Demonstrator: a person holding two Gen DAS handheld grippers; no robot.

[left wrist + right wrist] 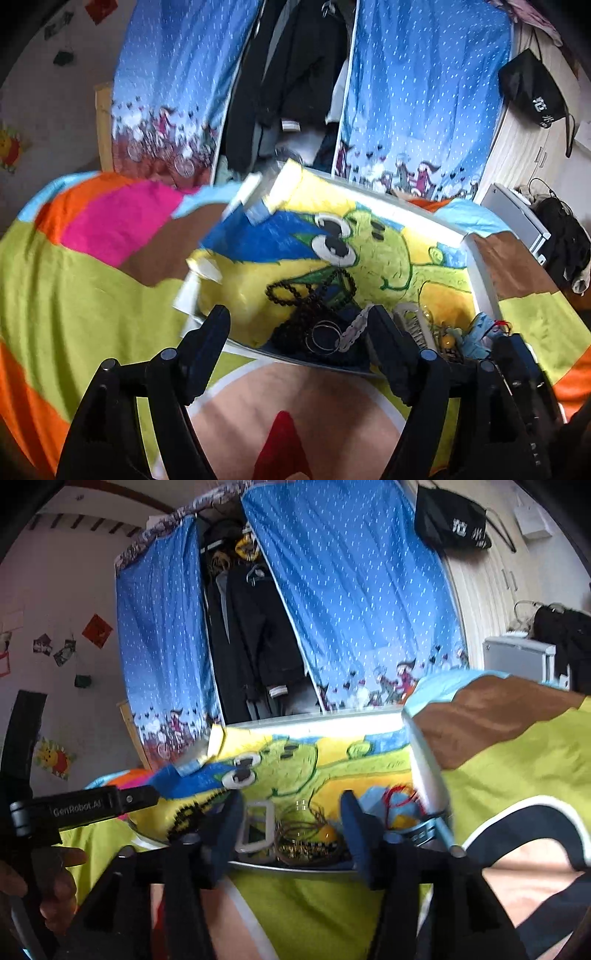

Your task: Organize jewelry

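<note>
A white-rimmed tray (480,266) lined with a yellow and green cartoon cloth lies on the bed. At its near edge sits a jewelry heap: a dark bead necklace (314,291), metal rings (325,334), a pale chain bracelet (354,328) and a white comb-like clip (413,325). My left gripper (299,325) is open just short of the beads and rings. In the right wrist view, the tray (424,760) holds a white buckle (258,825), thin brown chains (306,834), a yellow bead (325,834) and a red cord (399,797). My right gripper (291,819) hangs open over them, holding nothing.
A bright bedspread (74,295) of green, orange and pink covers the bed. Blue dotted curtains (424,92) hang behind, with dark clothes (295,74) between them. A hand (44,882) grips the other gripper's body at the left of the right wrist view. A black bag (532,88) hangs at right.
</note>
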